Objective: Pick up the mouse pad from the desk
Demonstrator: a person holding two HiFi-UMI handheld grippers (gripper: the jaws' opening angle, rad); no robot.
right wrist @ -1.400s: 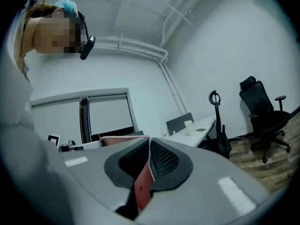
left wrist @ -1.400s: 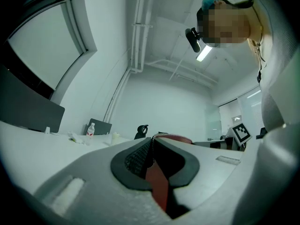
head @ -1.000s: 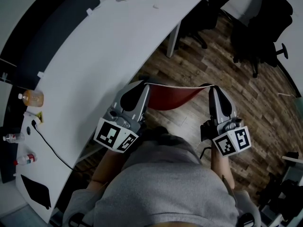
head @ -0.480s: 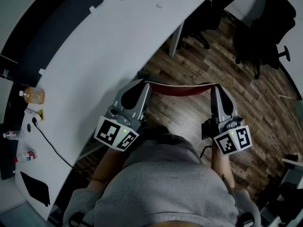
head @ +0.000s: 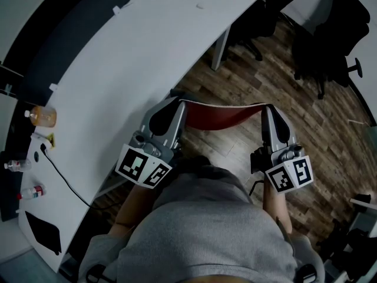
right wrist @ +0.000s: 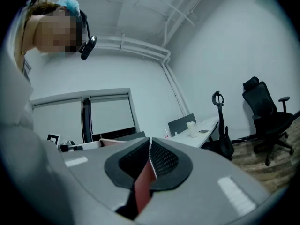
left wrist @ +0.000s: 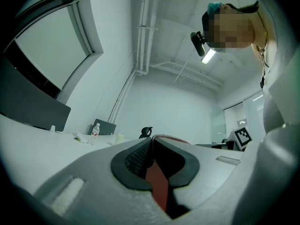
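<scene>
A red mouse pad (head: 213,117) hangs in the air between my two grippers, off the white desk (head: 135,69) and over the wooden floor. My left gripper (head: 180,102) is shut on its left edge, my right gripper (head: 264,107) on its right edge. The pad sags a little in the middle. In the left gripper view a red strip of the mouse pad (left wrist: 157,184) is pinched between the dark pads (left wrist: 136,161). The right gripper view shows the same mouse pad (right wrist: 143,184) clamped between its pads (right wrist: 164,161).
On the desk's left part stand an orange-filled bottle (head: 41,116), two small bottles (head: 29,192), a black cable (head: 62,181) and a dark flat sheet (head: 42,232). Black office chairs (head: 333,37) stand on the floor at the right. The person's grey-clad body fills the bottom.
The pad sagged deeply a second ago, was pulled nearly flat, and now droops a little again. Both grippers stayed where they were, still shut on it.
</scene>
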